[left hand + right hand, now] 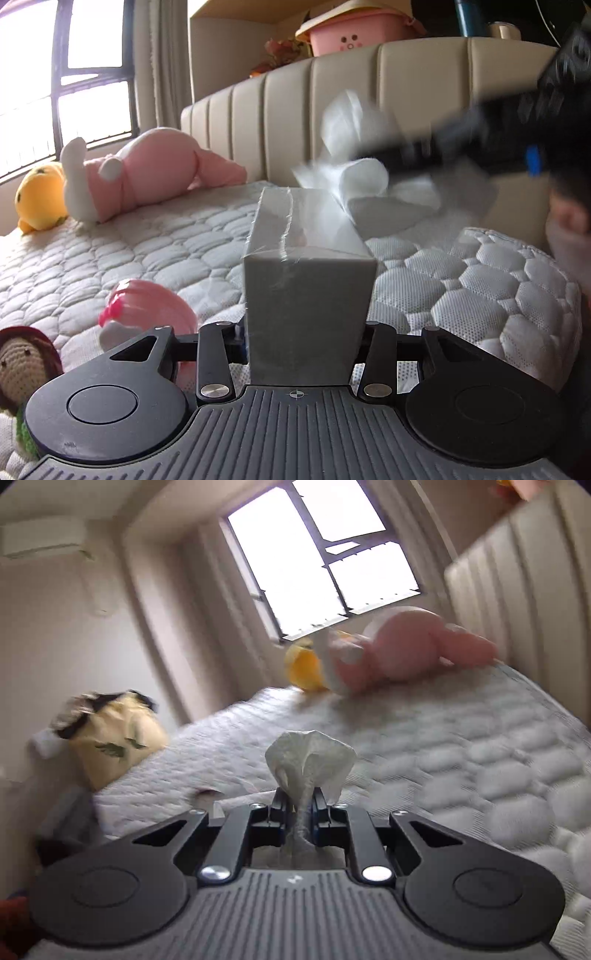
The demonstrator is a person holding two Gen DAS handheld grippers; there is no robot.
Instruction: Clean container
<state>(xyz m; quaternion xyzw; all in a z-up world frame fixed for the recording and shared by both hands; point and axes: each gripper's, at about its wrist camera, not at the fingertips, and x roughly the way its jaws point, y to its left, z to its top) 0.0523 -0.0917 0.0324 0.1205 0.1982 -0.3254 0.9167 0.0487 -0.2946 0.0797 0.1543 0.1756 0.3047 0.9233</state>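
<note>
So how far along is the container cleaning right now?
Early. Done: the left gripper has the grey tissue pack clamped, and the right gripper has pinched a white tissue. In hand: pulling that tissue away from the pack. Left: the wiping; the pink container on the mattress looks untouched.
</note>
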